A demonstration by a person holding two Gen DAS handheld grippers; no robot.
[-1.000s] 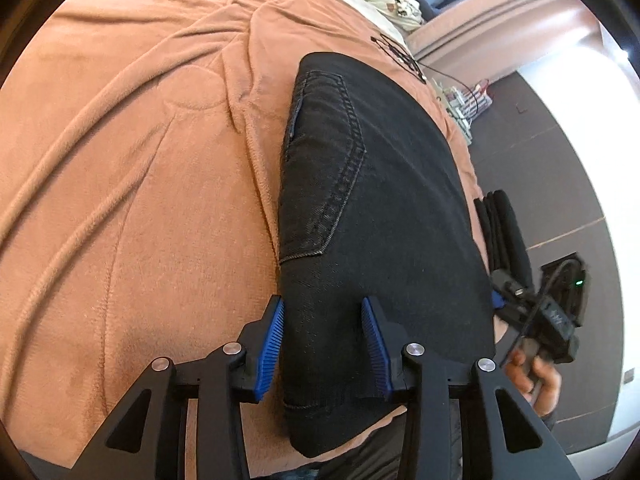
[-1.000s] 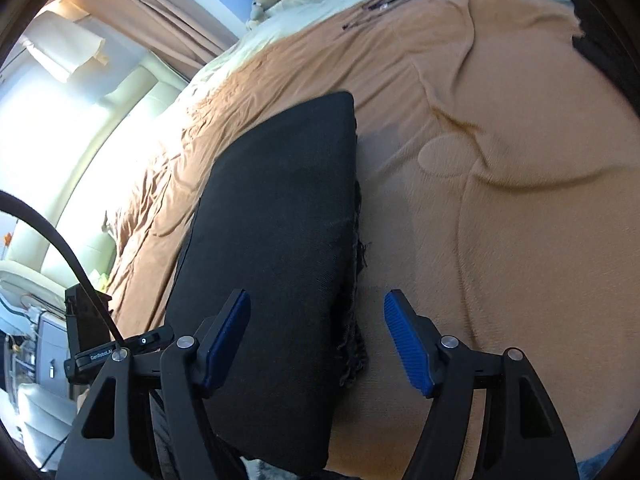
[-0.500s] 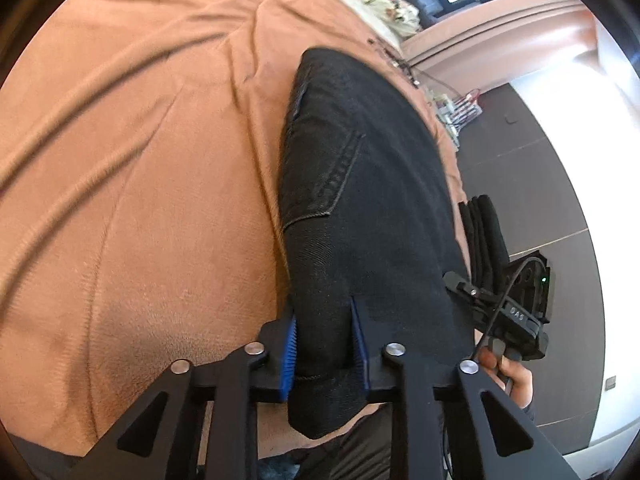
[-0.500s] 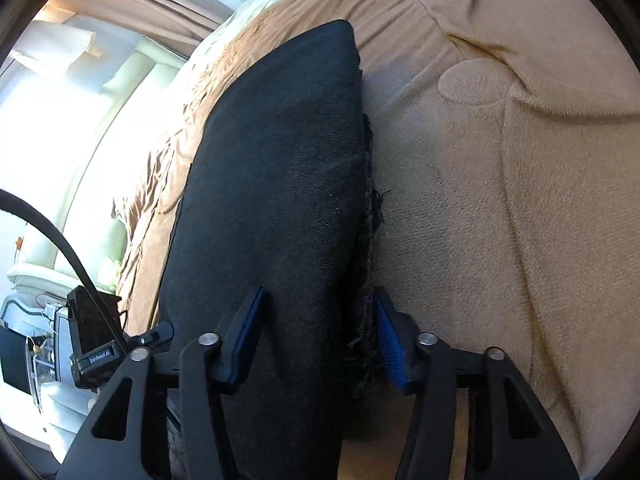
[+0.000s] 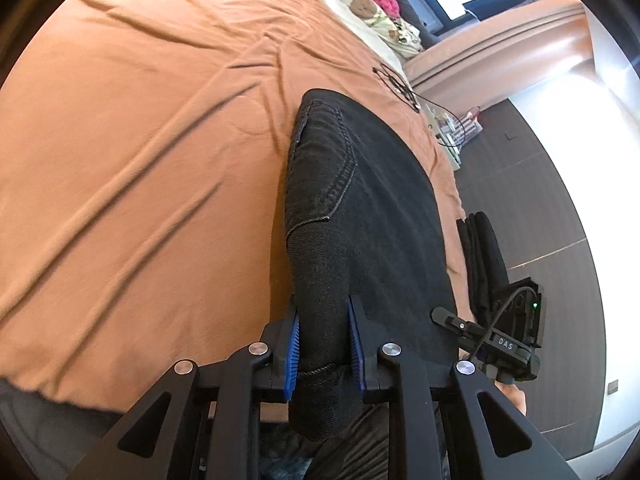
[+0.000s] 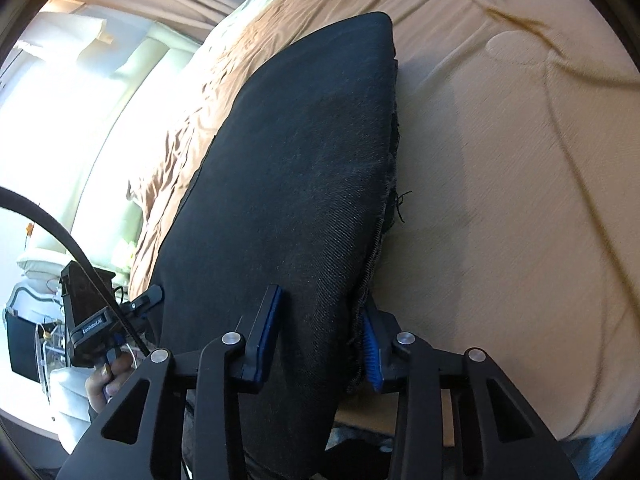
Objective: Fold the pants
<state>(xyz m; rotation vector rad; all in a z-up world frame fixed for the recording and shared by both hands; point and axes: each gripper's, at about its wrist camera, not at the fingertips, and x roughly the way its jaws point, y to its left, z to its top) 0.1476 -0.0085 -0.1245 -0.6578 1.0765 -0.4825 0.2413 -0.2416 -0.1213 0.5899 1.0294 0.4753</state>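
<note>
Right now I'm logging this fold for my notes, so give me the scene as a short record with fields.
surface: bed with an orange-brown blanket
garment: black pants, lying lengthwise on the blanket, back pocket facing up
left gripper: blue pads pressed on the near end of the pants, by the pocket-side edge
right gripper: jaws closing, the frayed edge of the pants between them
near end of pants: hangs past the bed edge
fold: not yet made
</note>
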